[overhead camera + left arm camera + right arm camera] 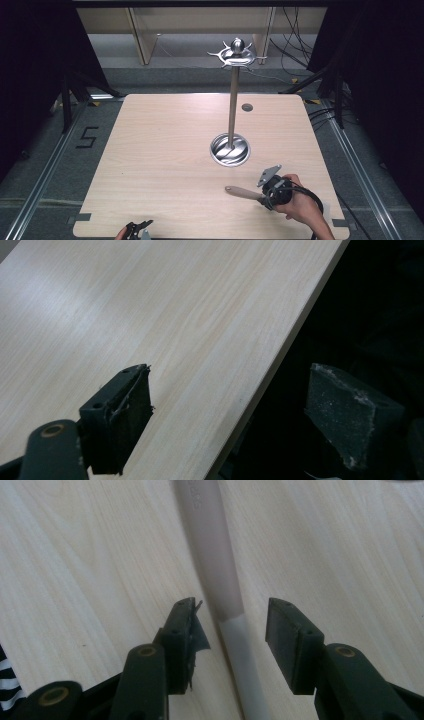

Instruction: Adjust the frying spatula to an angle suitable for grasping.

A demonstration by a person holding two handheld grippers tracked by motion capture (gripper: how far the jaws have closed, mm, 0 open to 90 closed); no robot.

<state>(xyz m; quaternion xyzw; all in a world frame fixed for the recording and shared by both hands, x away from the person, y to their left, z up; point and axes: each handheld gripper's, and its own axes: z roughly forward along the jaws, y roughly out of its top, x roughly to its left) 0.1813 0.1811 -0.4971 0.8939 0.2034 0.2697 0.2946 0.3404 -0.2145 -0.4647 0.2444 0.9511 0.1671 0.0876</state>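
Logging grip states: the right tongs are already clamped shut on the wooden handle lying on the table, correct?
Not quite. The right tongs are open: in the right gripper view the jaws stand apart on either side of the wooden handle, which does lie on the table.

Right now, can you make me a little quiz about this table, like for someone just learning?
1. True or false: the right tool is open, one jaw on each side of the pale wooden utensil handle.
2. What stands at the middle of the light wooden table? A) tall silver metal stand with a round base B) red cup C) book
3. Fill in: the left tool is at the table's ____ edge.

Key: 1 true; 2 A; 3 near.
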